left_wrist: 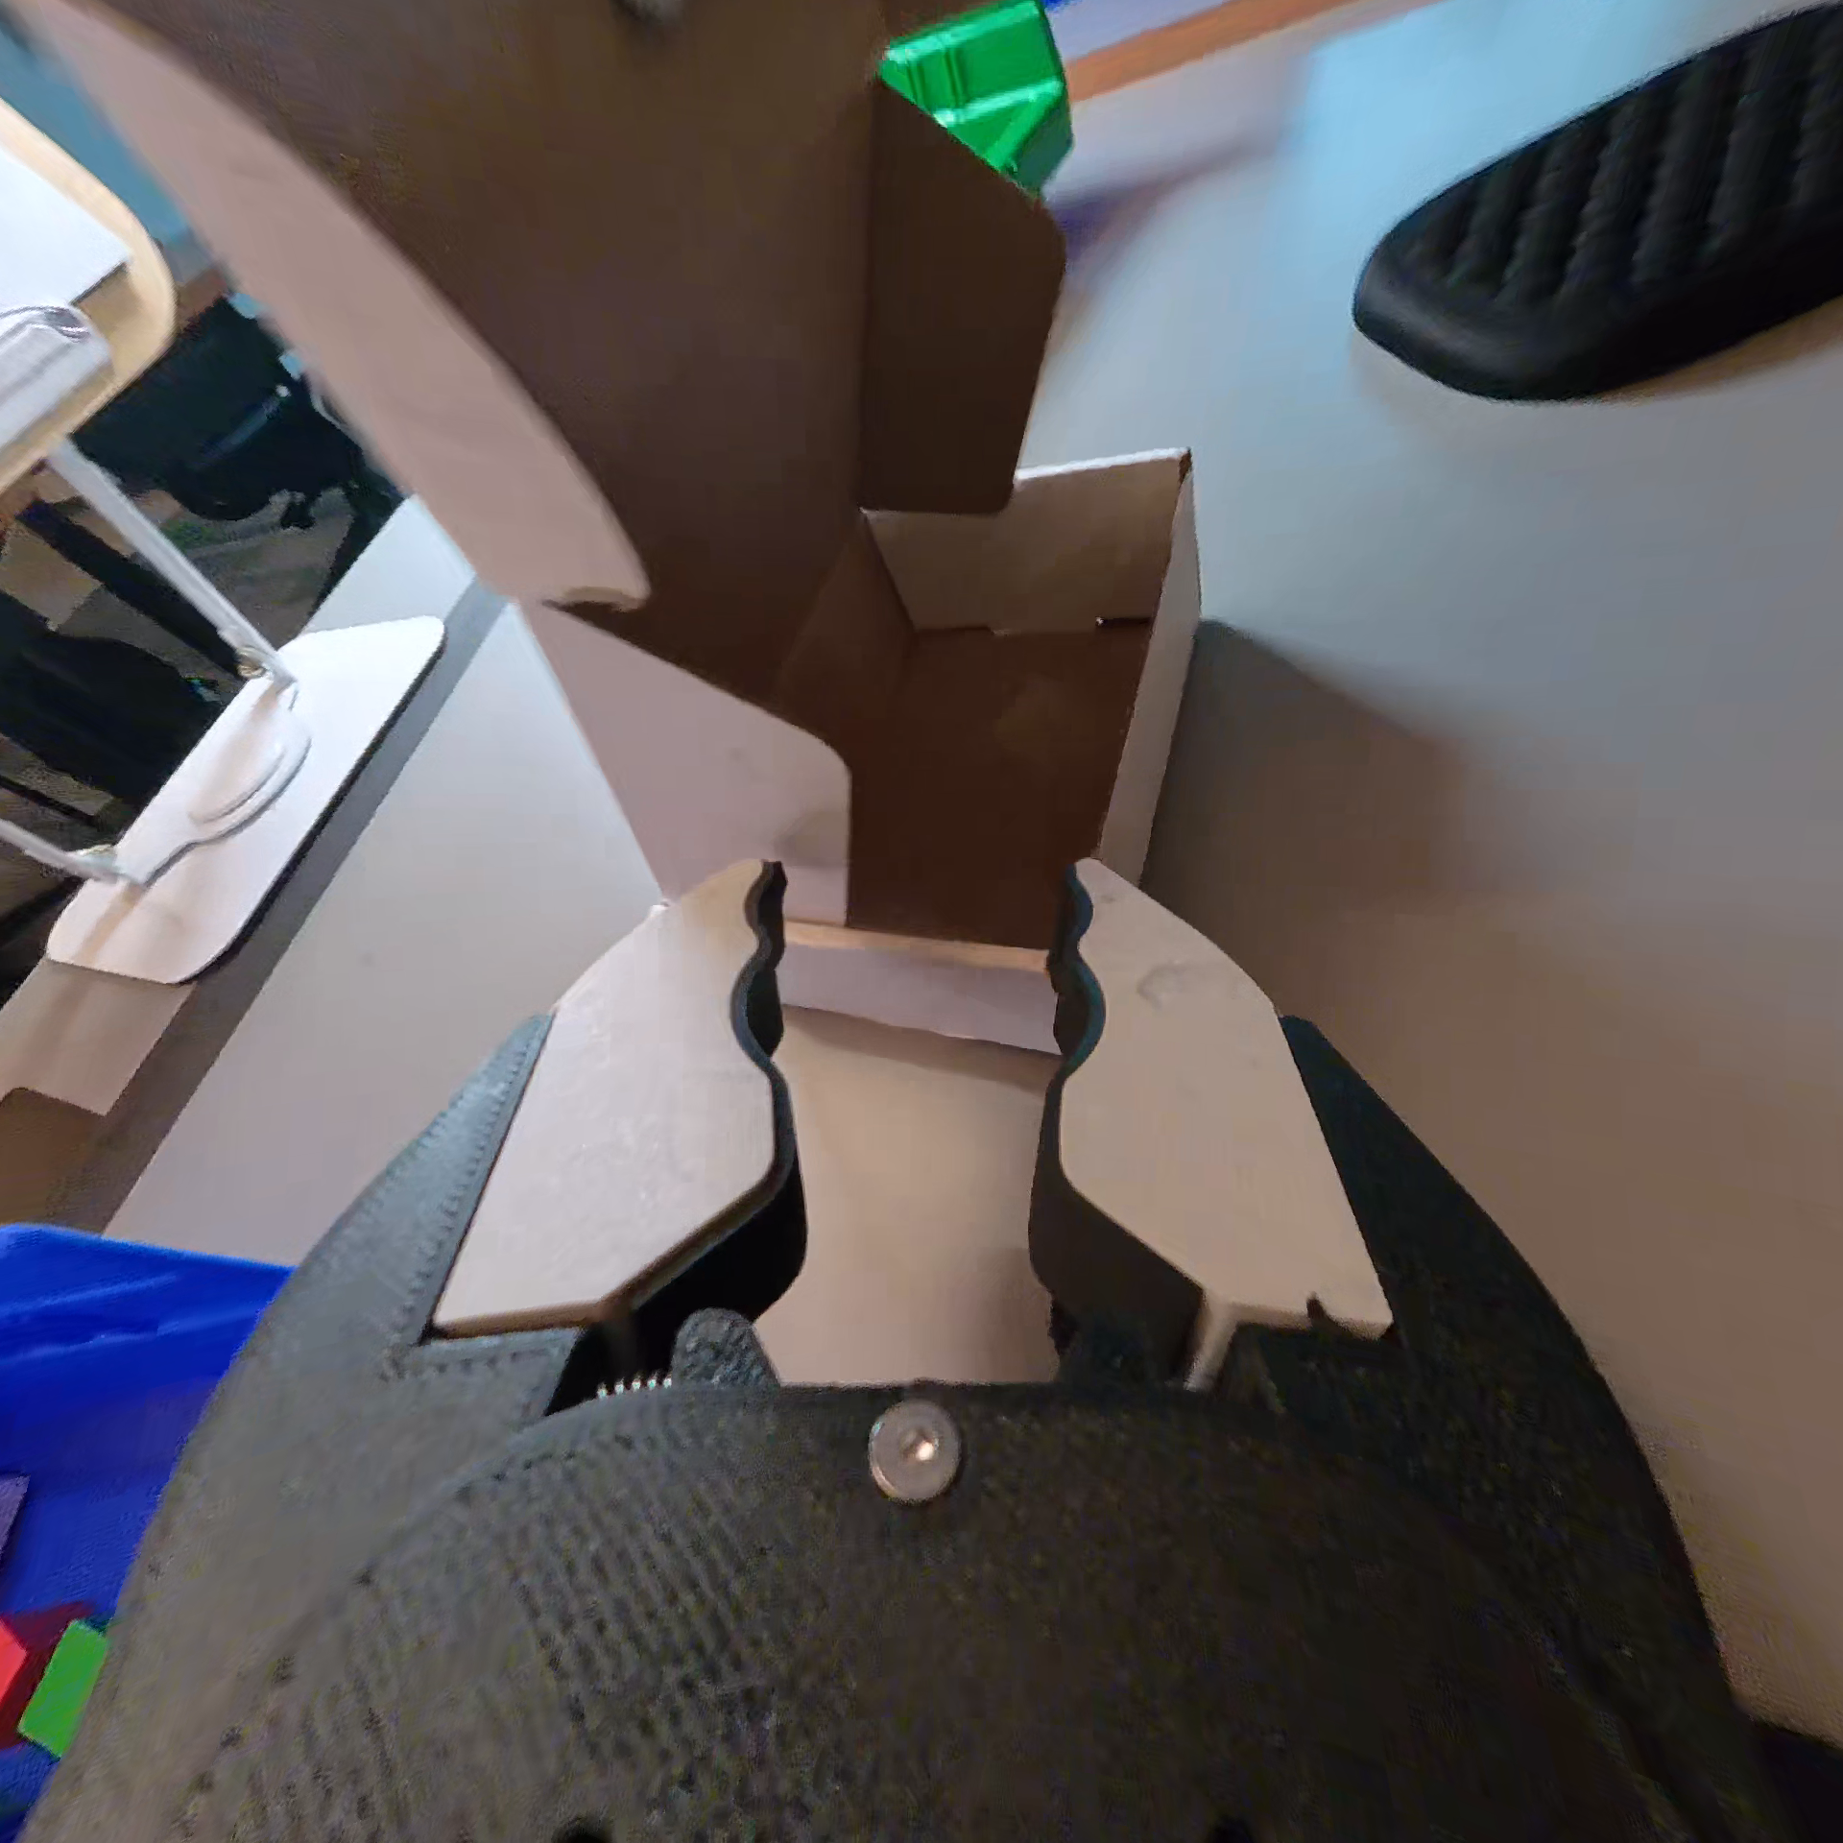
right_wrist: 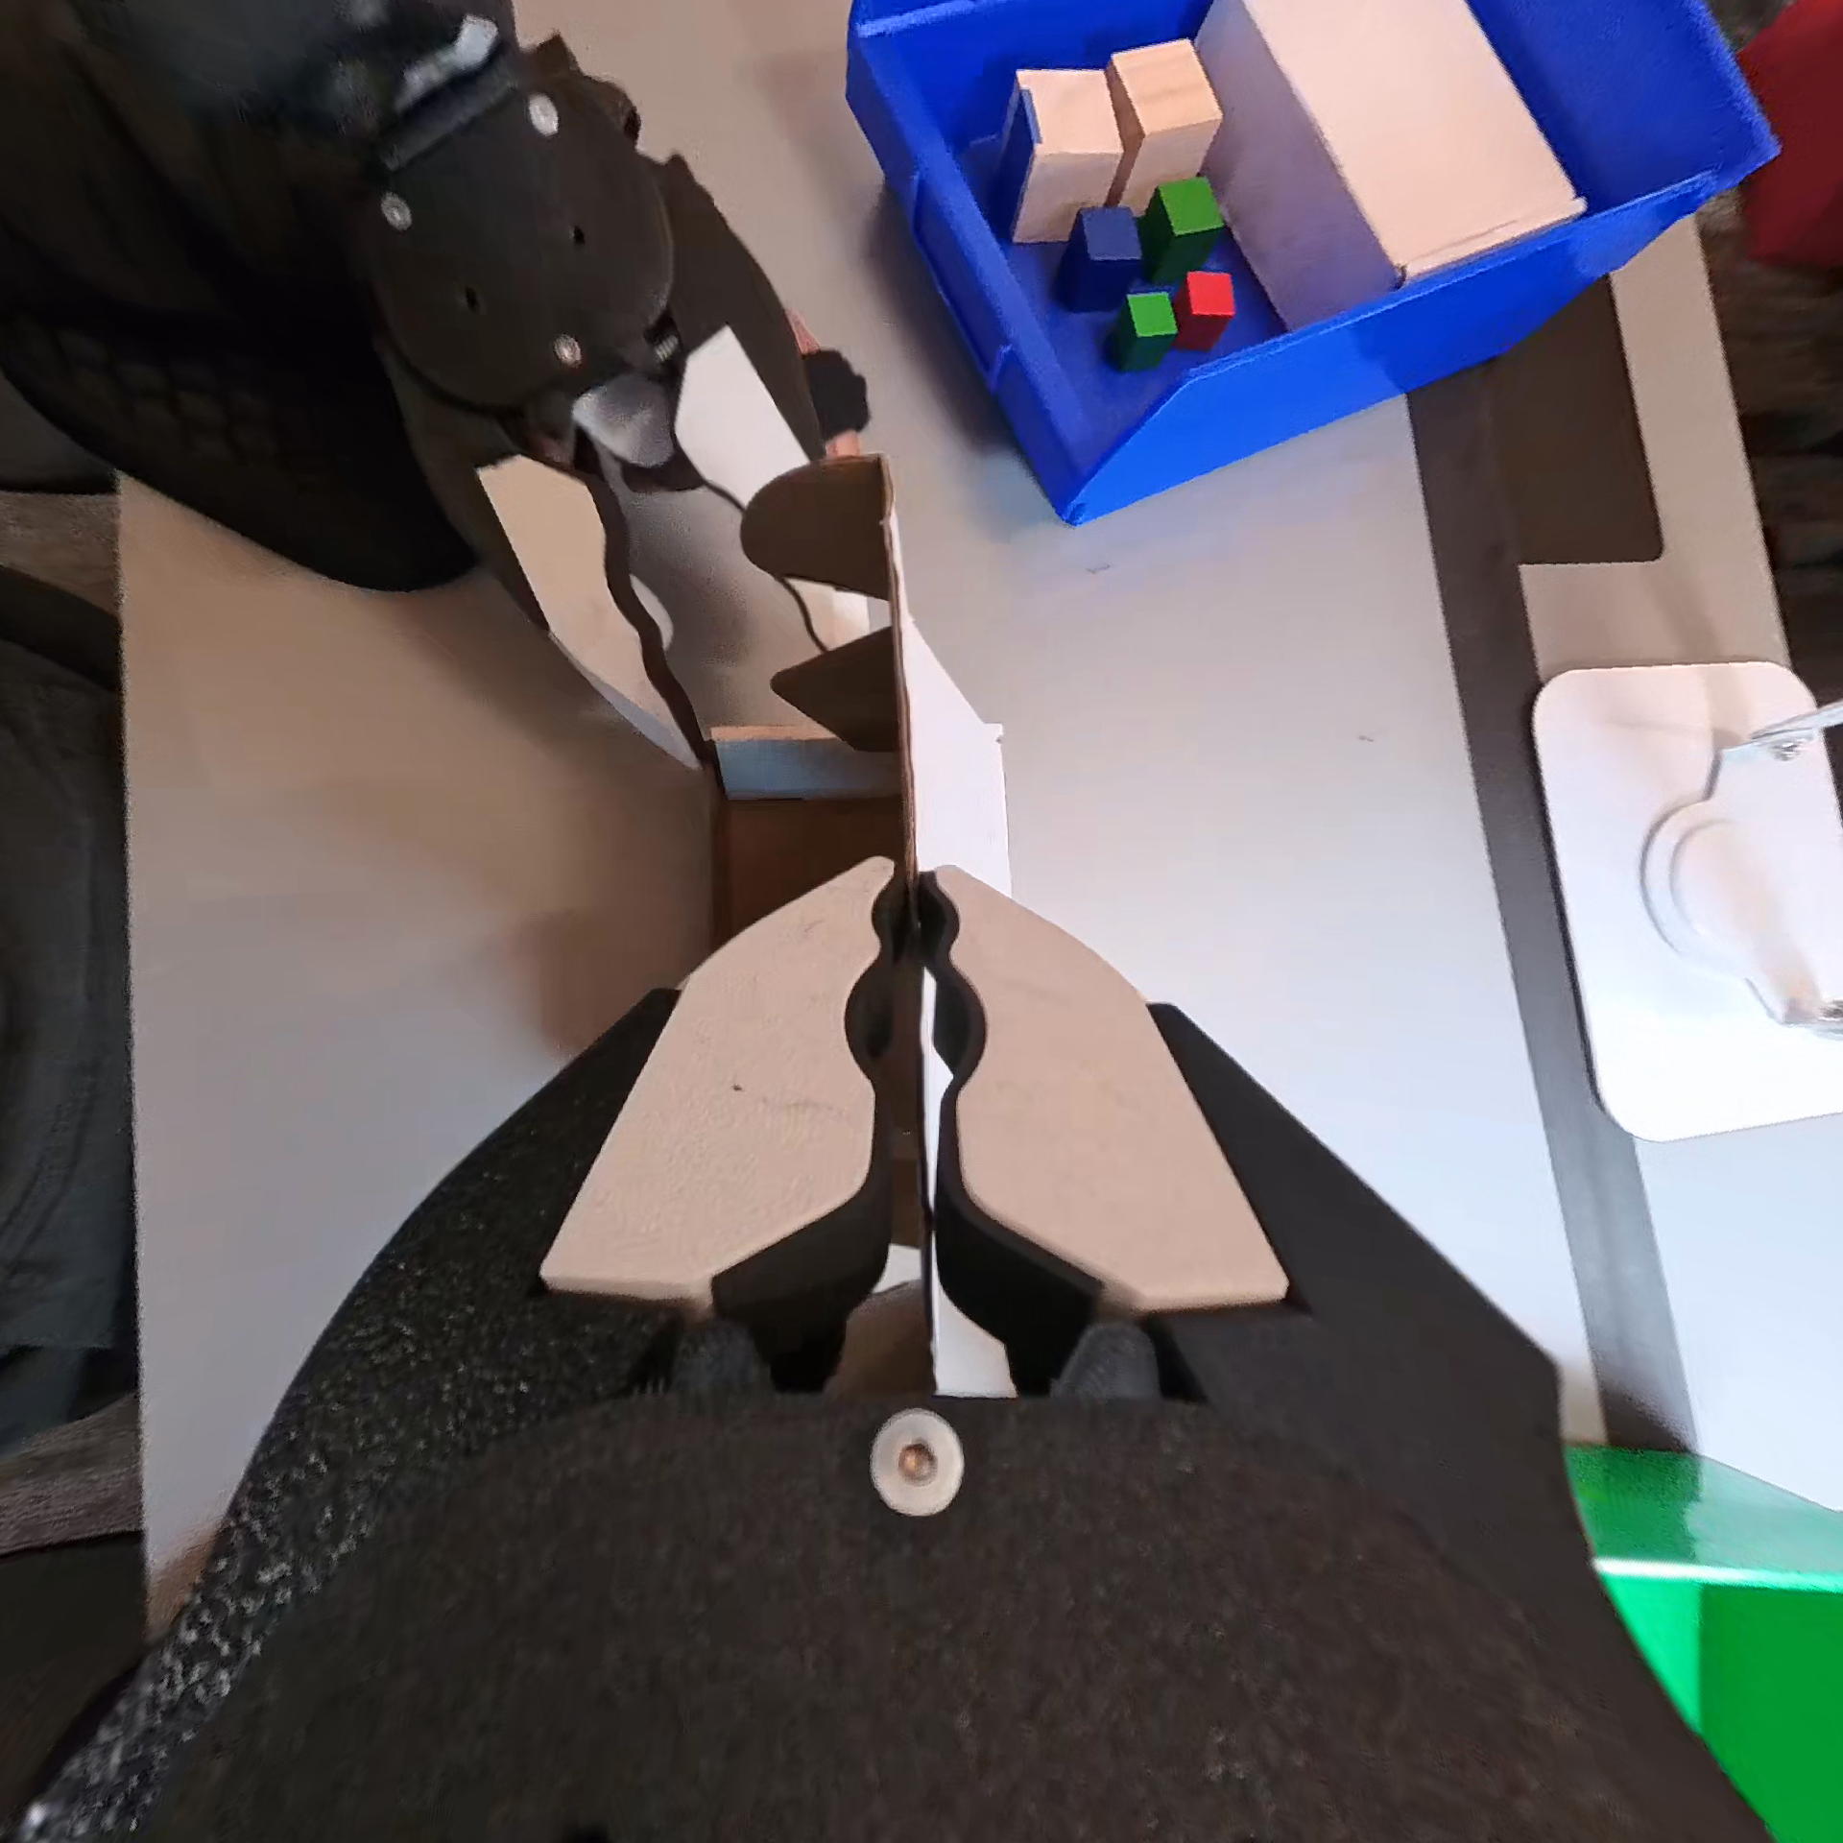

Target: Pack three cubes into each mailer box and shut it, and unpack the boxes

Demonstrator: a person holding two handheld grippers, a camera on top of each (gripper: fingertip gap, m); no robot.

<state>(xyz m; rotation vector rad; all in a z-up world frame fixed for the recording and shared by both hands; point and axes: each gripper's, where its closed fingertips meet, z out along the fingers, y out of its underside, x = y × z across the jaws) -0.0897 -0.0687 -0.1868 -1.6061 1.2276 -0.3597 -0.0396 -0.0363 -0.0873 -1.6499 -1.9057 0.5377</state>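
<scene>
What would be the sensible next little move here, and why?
Probably fetch a cube from the blue bin: the mailer box looks empty, the right tongs pinch its lid upright, and the left tongs are open at its rim.

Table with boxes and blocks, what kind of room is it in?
Probably an office or lab workspace: a plain desk, a blue bin of cubes, a monitor stand, and a black chair beside it.
</scene>
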